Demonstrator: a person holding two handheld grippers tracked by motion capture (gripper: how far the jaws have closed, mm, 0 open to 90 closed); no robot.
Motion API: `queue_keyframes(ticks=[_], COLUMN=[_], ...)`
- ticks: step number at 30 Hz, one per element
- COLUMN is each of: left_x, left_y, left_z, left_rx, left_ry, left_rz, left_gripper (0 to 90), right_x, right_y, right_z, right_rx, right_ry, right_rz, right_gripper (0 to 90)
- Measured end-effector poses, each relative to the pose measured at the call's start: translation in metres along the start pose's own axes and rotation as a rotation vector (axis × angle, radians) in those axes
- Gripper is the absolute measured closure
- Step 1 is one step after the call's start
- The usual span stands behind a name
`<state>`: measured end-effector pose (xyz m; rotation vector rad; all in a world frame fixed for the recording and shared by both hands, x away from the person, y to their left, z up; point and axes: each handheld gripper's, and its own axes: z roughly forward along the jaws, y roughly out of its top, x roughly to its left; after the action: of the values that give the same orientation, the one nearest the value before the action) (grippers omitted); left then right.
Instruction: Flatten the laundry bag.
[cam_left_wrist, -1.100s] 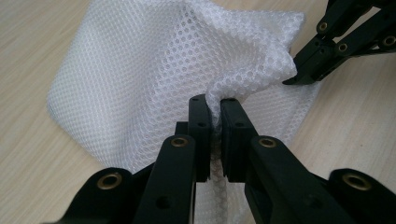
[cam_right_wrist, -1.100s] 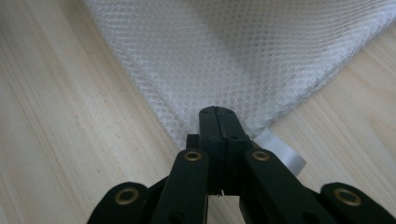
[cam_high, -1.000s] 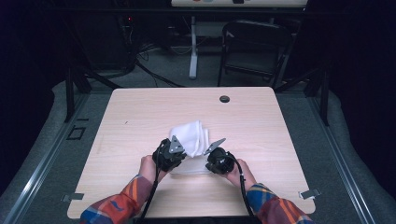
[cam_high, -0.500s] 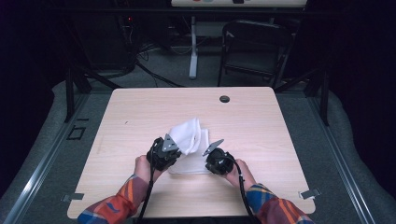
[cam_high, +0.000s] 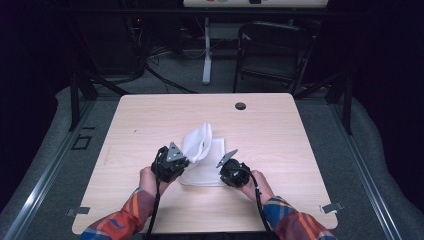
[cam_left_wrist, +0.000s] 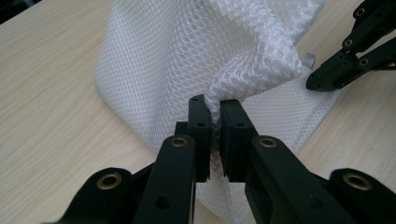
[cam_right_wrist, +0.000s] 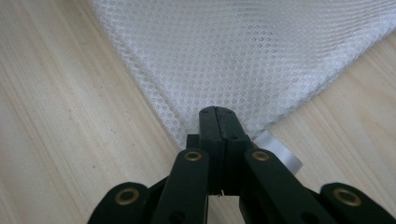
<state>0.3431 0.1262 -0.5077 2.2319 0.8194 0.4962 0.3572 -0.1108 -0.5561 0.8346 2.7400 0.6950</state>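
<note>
A white mesh bag (cam_high: 212, 160) lies near the middle of the wooden table (cam_high: 280, 135). One fold of it (cam_high: 197, 140) is raised off the surface. My left gripper (cam_high: 186, 160) is shut on that fold, and the netting (cam_left_wrist: 196, 51) bunches up between its pads (cam_left_wrist: 214, 119). My right gripper (cam_high: 222, 169) sits low at the bag's right side, shut on a flat corner of the mesh (cam_right_wrist: 243, 51), jaws (cam_right_wrist: 218, 116) pressed together. A small white tab (cam_right_wrist: 280, 156) shows beside them. The right gripper's jaws (cam_left_wrist: 348, 60) also appear past the bag in the left gripper view.
A dark cable hole (cam_high: 240, 106) sits near the table's far edge. A black chair (cam_high: 272, 50) and cables (cam_high: 160, 70) stand on the floor beyond. Bare wood surrounds the bag on all sides.
My left gripper has shifted slightly to the left, taking the raised fold with it. The right gripper has kept still.
</note>
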Motion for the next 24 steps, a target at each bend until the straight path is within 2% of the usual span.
queue_keyframes(ticks=[2, 4, 7, 13, 15, 19, 21, 24], left_x=[0.001, 0.002, 0.004, 0.006, 0.008, 0.01, 0.012, 0.014], left_y=[0.0, -0.001, -0.002, -0.004, -0.004, -0.007, -0.008, -0.011], left_z=[-0.001, -0.002, -0.003, -0.004, -0.004, -0.004, -0.005, -0.003], left_rx=[0.009, -0.002, 0.01, 0.013, 0.027, 0.029, 0.046, 0.049], left_ry=[0.003, 0.013, 0.006, 0.029, 0.03, 0.042, 0.043, 0.053], left_rz=[-0.003, -0.013, -0.021, -0.029, -0.032, -0.054, -0.054, -0.081], left_gripper=[83.9, 84.5, 84.7, 84.7, 84.7, 84.6, 84.6, 84.4], right_x=[0.0, 0.0, -0.001, -0.004, -0.005, -0.007, -0.008, -0.009], right_y=[0.0, 0.0, -0.001, -0.002, -0.002, -0.003, -0.004, -0.004], right_z=[0.0, 0.0, -0.001, -0.001, -0.002, -0.003, -0.002, -0.002], right_rx=[0.003, 0.003, 0.007, 0.008, 0.01, 0.014, 0.004, 0.005], right_ry=[-0.002, -0.002, -0.007, -0.009, -0.003, -0.008, -0.004, -0.006], right_rz=[0.001, 0.007, 0.006, 0.018, 0.017, 0.019, 0.025, 0.032], right_gripper=[90.0, 90.0, 90.0, 90.0, 90.0, 90.0, 90.0, 90.0])
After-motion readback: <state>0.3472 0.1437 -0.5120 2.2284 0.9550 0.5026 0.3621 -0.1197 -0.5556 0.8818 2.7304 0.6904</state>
